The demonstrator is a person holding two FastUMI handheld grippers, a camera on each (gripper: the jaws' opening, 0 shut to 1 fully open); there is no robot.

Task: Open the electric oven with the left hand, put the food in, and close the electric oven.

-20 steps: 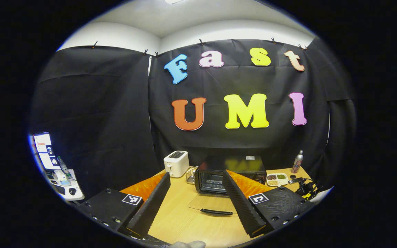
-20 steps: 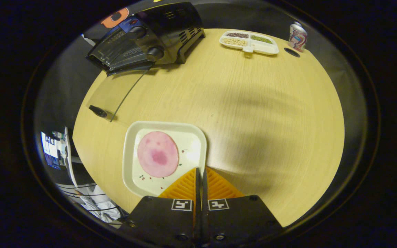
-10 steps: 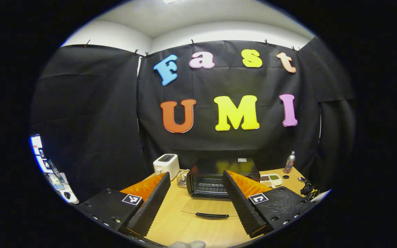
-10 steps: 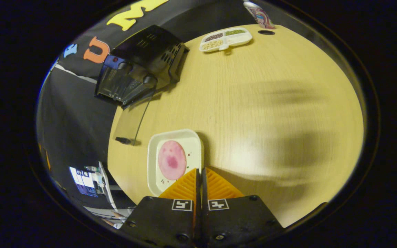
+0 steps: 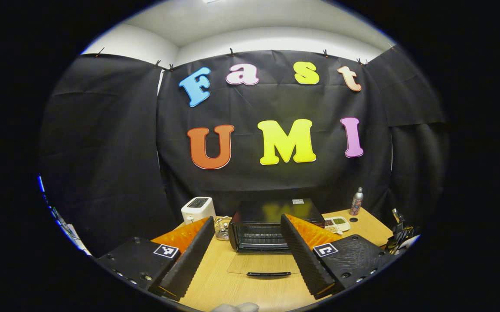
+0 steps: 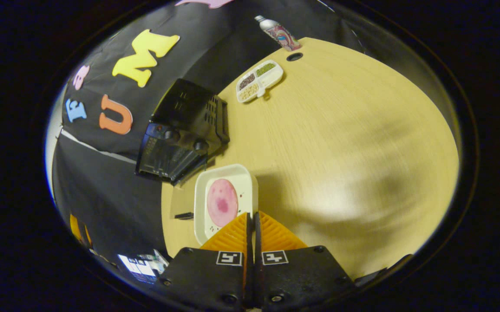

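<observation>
In the left gripper view my left gripper [image 5: 246, 242] is wide open and holds nothing, and between its fingers I see the electric oven [image 5: 271, 225] with its glass door [image 5: 260, 263] lying flat on the table [image 5: 228, 286], plus a white toaster [image 5: 197, 209] left of it. In the right gripper view my right gripper [image 6: 252, 219] is closed on the rim of the white tray [image 6: 243, 182], which carries the pink slice of food [image 6: 222, 202] and now hangs near the oven front. A second ago this tray was much farther from the oven.

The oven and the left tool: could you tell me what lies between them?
In the left gripper view, the oven's glass door lies flat open on the table between it and the open left tool, handle nearest the tool.
</observation>
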